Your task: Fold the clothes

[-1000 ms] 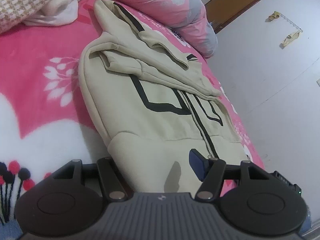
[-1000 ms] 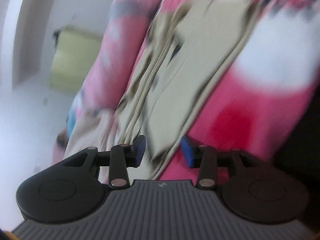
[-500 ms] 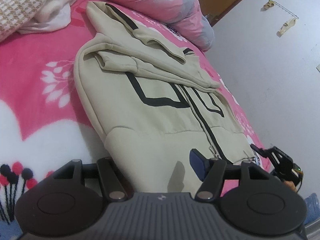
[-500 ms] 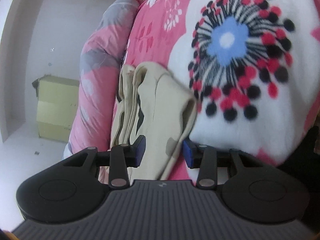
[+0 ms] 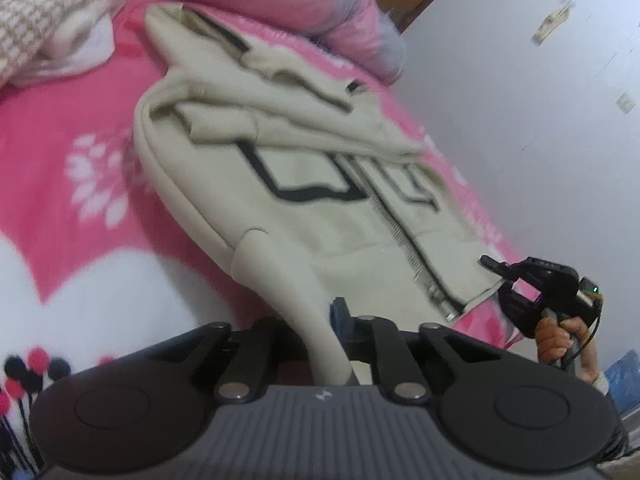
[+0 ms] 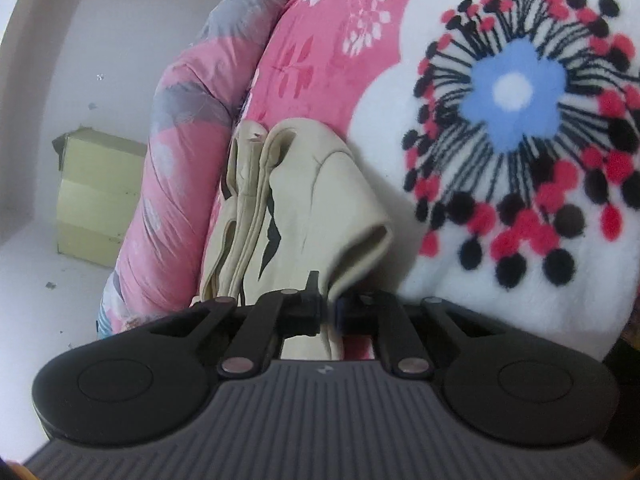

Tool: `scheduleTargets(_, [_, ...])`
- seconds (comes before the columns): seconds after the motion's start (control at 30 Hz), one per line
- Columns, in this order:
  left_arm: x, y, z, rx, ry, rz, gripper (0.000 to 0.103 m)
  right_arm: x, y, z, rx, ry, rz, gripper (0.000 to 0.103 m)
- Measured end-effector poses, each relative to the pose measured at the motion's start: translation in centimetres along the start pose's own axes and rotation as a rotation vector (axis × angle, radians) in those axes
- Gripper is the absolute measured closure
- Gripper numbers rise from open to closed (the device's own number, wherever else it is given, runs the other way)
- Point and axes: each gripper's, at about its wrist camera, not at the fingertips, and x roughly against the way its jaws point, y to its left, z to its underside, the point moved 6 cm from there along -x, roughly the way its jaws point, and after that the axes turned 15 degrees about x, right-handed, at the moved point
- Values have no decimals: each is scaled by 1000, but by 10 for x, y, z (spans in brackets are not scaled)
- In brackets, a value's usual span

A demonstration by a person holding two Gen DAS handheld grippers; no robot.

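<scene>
Beige, with black lines and a zip down the front, the hooded jacket (image 5: 304,184) lies spread on the bed's pink flowered blanket (image 5: 68,184), sleeves folded across its chest. Left gripper (image 5: 320,320) has just clenched its fingers on the jacket's near hem, which rises in a taut fold between them. Right gripper (image 6: 328,314) has likewise just closed, pinching the hem's other corner by the bed's edge.

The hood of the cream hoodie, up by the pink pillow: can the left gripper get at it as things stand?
Probably not yet. The left gripper is shut on the hoodie's hem corner, and the hood lies at the far end of the garment; nothing covers it, but the gripper would have to let go.
</scene>
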Motion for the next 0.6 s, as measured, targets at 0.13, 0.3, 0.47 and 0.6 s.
scheduleTargets(0.13, [16,-10,-16,5,-66,99,97,9,32,-15,73,-50,-65,99])
scheduleTargets(0.3, [30,-25,-46,-3,-148,182,97,7,77,-43,193,-83,-111,99])
scheduleTargets(0.47, [33,-31,-88,11,-212,228,97,-5,115,-73,287,-95,-149,99])
scheduleTargets(0.6, [28,-28,-127,30,-254,245,97,-31,146,-98,346,-97,-184,99])
